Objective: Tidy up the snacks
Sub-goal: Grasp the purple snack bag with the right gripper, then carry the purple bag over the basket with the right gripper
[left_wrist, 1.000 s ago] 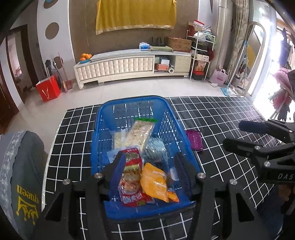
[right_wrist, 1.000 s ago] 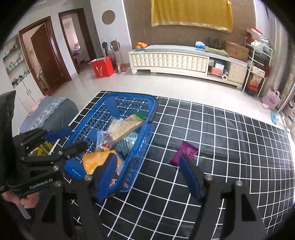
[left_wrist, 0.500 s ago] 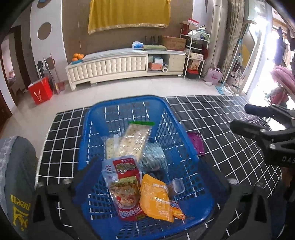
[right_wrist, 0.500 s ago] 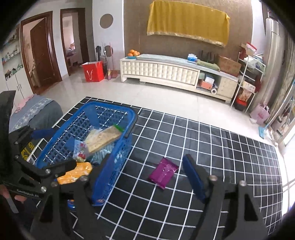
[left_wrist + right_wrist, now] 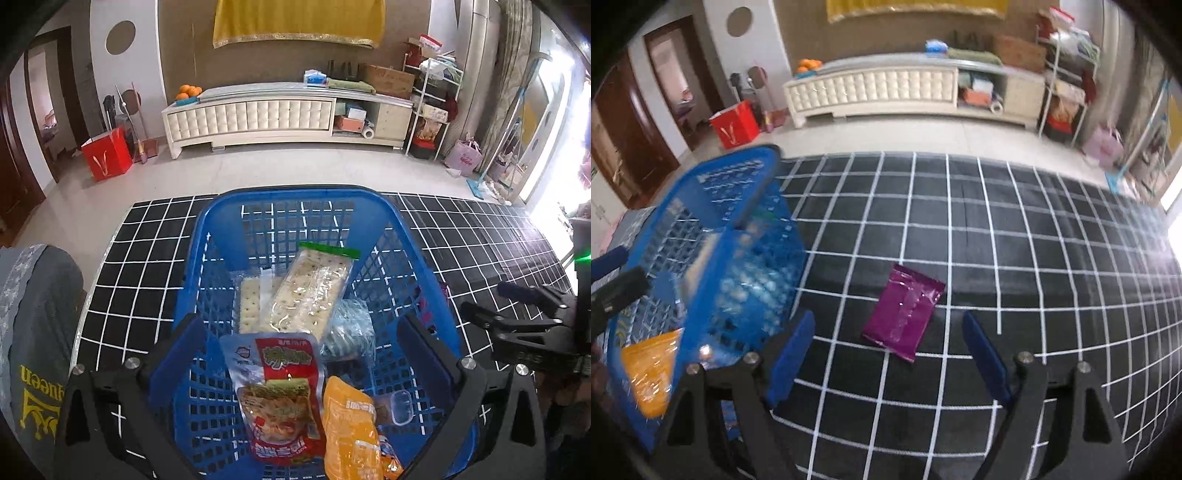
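L gripper [image 5: 301, 354] sits over the near end of the blue basket [image 5: 380, 206], pointed forward & down into it. Jaws spread wide, nothing between the pads; one pad [image 5: 177, 358] by the basket's left wall, the other by its right wall.

R gripper [image 5: 888, 354] is to the right of the basket, low over the black grid mat [image 5: 1034, 258], aimed at the purple pack [image 5: 903, 312]. Jaws wide apart, empty; pack lies flat on the mat just ahead of the tips, not touching either pad [image 5: 790, 354]. R-wrist view is motion-blurred. In the L view the R gripper shows at far right, side-on.

Counts, in basket:
- 2 cracker packs [image 5: 310, 291], the long one w/ green top leaning over the other
- 1 red pack [image 5: 280, 391], flat, near end
- 1 orange pack [image 5: 351, 428], beside the red, touching it
- 1 pale blue wrapped item [image 5: 349, 332], right of crackers
- 1 small clear tub [image 5: 400, 406], right of orange pack

Outside basket: 1 purple pack, on mat, near the basket's right side but apart from it.

Grey cushion [image 5: 33, 332] at the mat's left edge.
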`<state>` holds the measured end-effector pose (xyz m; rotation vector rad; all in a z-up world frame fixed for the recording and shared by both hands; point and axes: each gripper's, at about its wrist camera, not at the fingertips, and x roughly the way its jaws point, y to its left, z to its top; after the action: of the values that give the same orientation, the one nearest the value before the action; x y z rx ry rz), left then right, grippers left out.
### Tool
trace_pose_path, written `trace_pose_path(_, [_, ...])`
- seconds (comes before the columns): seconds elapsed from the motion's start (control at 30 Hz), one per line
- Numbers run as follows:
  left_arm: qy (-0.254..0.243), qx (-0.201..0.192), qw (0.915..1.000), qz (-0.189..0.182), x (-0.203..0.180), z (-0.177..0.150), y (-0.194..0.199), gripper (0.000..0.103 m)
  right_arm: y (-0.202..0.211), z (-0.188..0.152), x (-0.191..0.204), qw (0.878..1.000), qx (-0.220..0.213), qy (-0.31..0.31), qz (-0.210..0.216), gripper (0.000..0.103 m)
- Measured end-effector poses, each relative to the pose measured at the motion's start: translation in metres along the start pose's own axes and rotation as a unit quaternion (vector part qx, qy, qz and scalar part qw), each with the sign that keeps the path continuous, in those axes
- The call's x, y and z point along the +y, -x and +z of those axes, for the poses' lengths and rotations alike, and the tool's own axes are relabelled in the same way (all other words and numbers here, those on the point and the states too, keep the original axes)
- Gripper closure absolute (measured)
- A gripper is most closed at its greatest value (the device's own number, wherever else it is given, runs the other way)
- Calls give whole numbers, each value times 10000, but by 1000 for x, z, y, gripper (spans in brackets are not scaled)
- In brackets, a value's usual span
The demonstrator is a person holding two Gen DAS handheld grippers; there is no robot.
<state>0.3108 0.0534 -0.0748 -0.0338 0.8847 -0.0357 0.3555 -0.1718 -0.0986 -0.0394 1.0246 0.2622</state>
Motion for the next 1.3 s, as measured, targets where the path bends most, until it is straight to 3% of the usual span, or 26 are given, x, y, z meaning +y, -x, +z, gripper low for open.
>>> trace_pose_path(0.27, [174, 557, 9980, -249, 9, 7, -25, 0, -46, 3, -6, 9988, 363, -337, -41, 18])
trace_pose_path(0.57, [23, 495, 9985, -229, 4, 12, -31, 0, -70, 2, -1, 9970, 495, -352, -489, 18])
trace_pose_path(0.63, [62, 518, 9984, -232, 5, 13, -33, 0, -75, -1, 1, 9968, 551, -316, -492, 26])
trace_pose_path(0.77, [139, 510, 9982, -295, 8, 15, -34, 0, -68, -5, 10, 9969, 369, -15, -688, 49])
trace_pose_path(0.97, [-54, 399, 9991, -144, 1, 15, -30, 0, -54, -12, 15, 9983, 191, -21, -544, 50])
trace_pose_path(1.17, [-364, 95, 9992, 133, -10, 11, -15, 0, -4, -7, 23, 9994, -186, 8, -280, 50])
trace_pose_path(1.3, [-369, 43, 9993, -53, -17, 6, -1, 0, 35, -3, 33, 9987, -479, 102, -135, 50])
